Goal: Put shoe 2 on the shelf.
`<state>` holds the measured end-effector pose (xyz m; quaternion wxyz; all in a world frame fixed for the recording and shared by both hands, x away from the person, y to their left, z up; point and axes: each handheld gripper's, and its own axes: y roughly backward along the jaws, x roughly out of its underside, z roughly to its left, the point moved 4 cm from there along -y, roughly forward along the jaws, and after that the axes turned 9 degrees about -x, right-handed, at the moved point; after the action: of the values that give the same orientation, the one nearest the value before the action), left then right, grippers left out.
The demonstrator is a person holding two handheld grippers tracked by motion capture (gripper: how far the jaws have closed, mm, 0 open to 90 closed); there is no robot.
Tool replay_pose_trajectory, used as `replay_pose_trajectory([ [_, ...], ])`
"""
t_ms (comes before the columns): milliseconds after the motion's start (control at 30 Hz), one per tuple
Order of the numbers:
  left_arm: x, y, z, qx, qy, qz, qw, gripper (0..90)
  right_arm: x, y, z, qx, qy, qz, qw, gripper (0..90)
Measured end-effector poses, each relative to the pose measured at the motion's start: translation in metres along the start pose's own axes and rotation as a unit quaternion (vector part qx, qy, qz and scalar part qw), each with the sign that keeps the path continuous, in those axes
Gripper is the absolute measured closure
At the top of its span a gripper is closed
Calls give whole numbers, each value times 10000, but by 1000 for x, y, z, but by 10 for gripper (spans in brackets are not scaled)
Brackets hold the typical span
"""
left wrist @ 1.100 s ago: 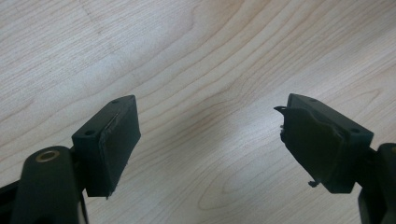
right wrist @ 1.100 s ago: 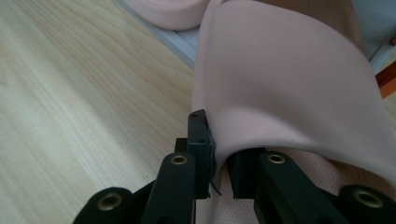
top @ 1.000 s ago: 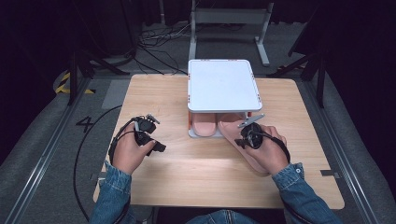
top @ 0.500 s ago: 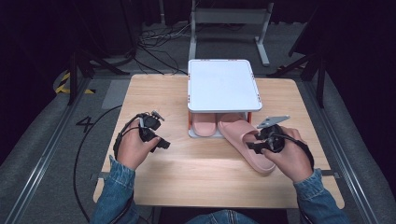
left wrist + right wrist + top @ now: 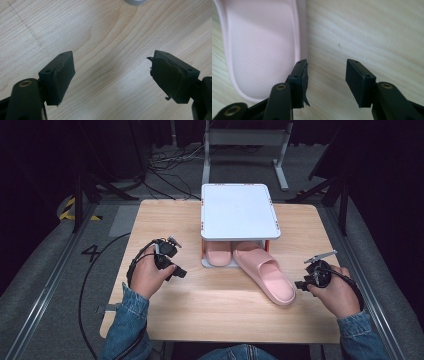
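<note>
Dark floor with loose black cables surrounds a light wooden table (image 5: 165, 220), on which a white two-tier plastic shoe rack (image 5: 239, 211) stands at the far centre. One pink foam slipper (image 5: 218, 253) sits on the rack's lower shelf, toe end facing the person. A second pink foam slide slipper (image 5: 263, 275) lies on the table top, its far end under the rack's front edge and its heel angled out toward the person's right.

Right gripper (image 5: 302, 284) is held just beside that slipper's heel, on its right, apart from it. In the right gripper view the jaws have just been opening and then easing in slightly; they stand partly open with bare wood between them, and the slipper's rim (image 5: 298, 32) lies just outside the left jaw. Nothing is gripped.

Left gripper (image 5: 178, 271) hangs over bare table left of the rack, well apart from both slippers. Its jaws stand wide, with bare wood grain between them in the left gripper view.
</note>
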<state>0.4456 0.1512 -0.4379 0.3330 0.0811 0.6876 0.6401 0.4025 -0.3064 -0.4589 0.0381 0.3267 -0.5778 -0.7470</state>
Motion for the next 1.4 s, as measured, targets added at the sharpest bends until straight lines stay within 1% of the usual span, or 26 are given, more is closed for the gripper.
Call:
replay_pose_trajectory([
  [100,1,1,1,-38,-22,-16,10000,197,10,-7,1,-52,-54,268,9996,557],
  [133,1,1,0,9,-4,-13,10000,198,12,-9,2,-71,-54,360,9993,564],
  [200,1,2,0,0,17,-30,10000,197,16,-12,7,-150,-18,438,9989,586],
  [367,2,2,1,-8,13,-22,10000,197,17,-13,21,-424,71,424,9982,593],
  [433,2,1,0,-4,9,-11,10000,197,16,-14,31,-623,151,411,9971,595],
  [533,2,1,0,-8,3,-7,10000,197,12,-18,45,-733,324,382,9960,602],
  [567,2,0,0,-11,-8,-8,10000,197,12,-18,45,-733,324,382,9960,602],
  [600,2,0,0,-6,2,-6,10000,197,11,-20,50,-794,348,382,9955,602],
  [633,3,1,0,-12,7,12,10000,197,8,-23,59,-887,423,337,9946,602],
  [667,3,1,1,-72,-14,10,10000,197,7,-24,62,-927,451,324,9942,604],
  [700,3,1,1,-72,-14,10,10000,197,7,-24,62,-927,451,324,9942,604],
  [733,4,1,0,-17,24,7,10000,197,5,-26,69,-967,554,307,9933,614],
  [767,5,2,1,-20,43,5,10000,197,5,-25,71,-950,560,333,9933,627],
  [800,5,2,1,-20,43,5,10000,197,5,-25,71,-950,560,333,9933,627],
  [833,6,2,2,-28,41,1,10000,197,8,-24,75,-902,447,531,9935,655],
  [867,6,2,2,-28,41,1,10000,197,10,-22,78,-904,399,640,9930,676],
  [900,6,2,2,-27,52,-1,10000,197,10,-22,78,-904,399,640,9930,676],
  [933,6,3,2,-26,57,-6,10000,197,12,-21,83,-950,372,696,9923,696],
  [1033,8,3,2,-24,64,5,10000,197,15,-20,101,-1307,290,890,9870,730],
  [1067,9,3,2,-44,66,0,10000,198,16,-20,108,-1387,277,994,9849,745],
  [1133,10,4,3,-47,91,-10,9999,197,16,-22,116,-1439,272,1073,9834,781],
  [1167,11,4,3,-38,130,4,9999,197,16,-24,118,-1458,250,1117,9827,805],
  [1233,13,4,4,-47,124,13,9999,197,16,-27,122,-1510,235,1214,9808,850],
  [1267,13,4,4,-47,124,13,9999,198,16,-27,122,-1510,235,1214,9808,850],
  [1333,15,4,4,-51,133,25,9999,198,14,-31,123,-1611,184,1237,9790,883],
  [1400,18,5,7,-120,142,26,9998,198,11,-33,121,-1567,175,1195,9802,893],
])
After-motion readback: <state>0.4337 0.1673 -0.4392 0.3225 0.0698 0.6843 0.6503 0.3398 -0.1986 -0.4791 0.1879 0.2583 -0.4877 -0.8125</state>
